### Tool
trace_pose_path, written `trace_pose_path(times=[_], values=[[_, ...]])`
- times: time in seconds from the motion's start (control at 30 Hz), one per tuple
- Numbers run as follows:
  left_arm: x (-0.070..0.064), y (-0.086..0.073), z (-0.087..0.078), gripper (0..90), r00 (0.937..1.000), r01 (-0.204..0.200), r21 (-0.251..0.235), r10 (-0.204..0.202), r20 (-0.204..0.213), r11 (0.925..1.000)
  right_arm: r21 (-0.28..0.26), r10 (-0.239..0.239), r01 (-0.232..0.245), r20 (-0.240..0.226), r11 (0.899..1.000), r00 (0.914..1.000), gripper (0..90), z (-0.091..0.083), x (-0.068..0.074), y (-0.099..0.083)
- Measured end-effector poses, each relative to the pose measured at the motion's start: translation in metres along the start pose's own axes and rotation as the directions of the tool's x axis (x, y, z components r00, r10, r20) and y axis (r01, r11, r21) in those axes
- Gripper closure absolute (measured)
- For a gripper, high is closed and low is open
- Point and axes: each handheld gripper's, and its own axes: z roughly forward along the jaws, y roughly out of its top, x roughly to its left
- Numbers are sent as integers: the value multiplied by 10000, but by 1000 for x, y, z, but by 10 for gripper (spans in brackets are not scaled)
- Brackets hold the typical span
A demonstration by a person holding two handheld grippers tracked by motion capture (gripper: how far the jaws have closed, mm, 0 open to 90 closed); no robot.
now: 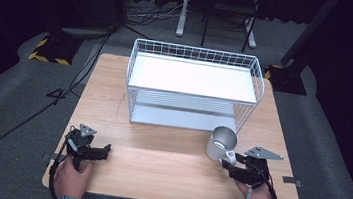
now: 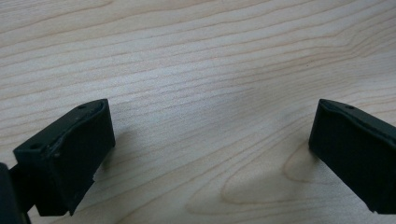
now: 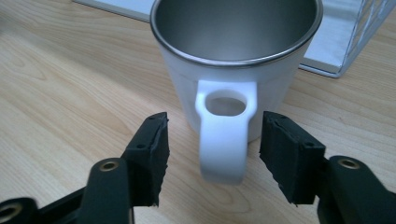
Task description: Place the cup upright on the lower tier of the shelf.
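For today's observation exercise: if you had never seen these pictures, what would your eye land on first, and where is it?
First, the white wire rack standing across the far middle of the wooden table. Next, the white mug with a steel inside, upright on the table just in front of the rack's right end. Its handle sits between the open jaws of the right hand-held gripper, not yet clamped; the left hand-held gripper is open over bare wood.

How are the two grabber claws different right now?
The right gripper has the white mug's handle between its fingers, not yet squeezed; the left gripper has nothing between its fingers, just bare wooden table. The right gripper sits at the mug near the wire rack; the left gripper rests far from both. Both are open, black, and held by a hand.
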Motion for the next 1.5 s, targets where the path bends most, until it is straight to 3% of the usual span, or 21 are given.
trace_pose_path(times=[0.47,0.9,1.13,1.5], values=[[0,0,0,5,10000,-1,5,1,1,10000,90,-152,146,652,9999,9978,695,5,3,3],[0,0,0,6,10000,-4,4,4,3,10000,-85,-186,193,815,9998,9965,712,5,4,1],[0,0,0,5,10000,-3,5,3,1,10000,-451,-241,283,902,9986,9956,714,2,6,3],[0,0,0,5,10000,-3,5,3,3,10000,-969,-246,325,817,9948,9964,714,-1,3,32]])
